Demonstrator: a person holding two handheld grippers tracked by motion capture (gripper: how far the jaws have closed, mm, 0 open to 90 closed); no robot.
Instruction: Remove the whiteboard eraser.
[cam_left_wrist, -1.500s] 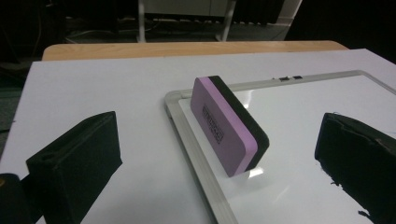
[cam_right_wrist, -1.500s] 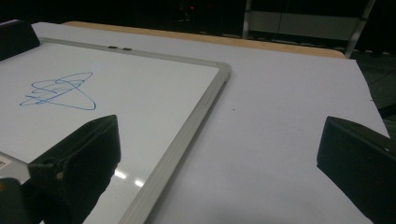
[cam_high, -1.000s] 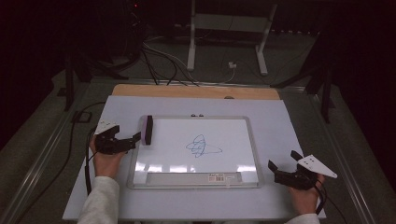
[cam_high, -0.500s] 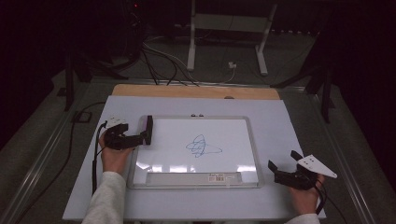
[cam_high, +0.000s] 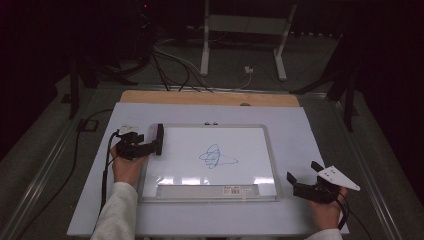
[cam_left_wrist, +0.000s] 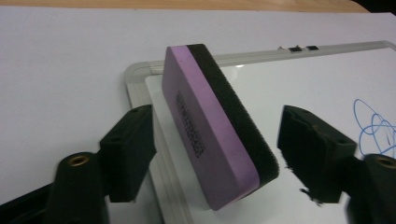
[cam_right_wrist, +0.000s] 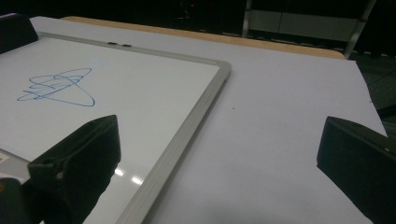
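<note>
Black cables (cam_high: 170, 70) and a white stand (cam_high: 242, 37) lie beyond the table (cam_high: 310, 130)

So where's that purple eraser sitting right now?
The purple eraser stands on its edge at the whiteboard's top-left corner in the high view, between the open jaws of the left gripper, with the blue scribble off to its right.

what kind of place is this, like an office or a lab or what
Probably a lab or recording workspace, not an office. A whiteboard lies flat on a white-covered table. Past it, cables trail over the floor by a white metal stand, with darkness all round.
</note>
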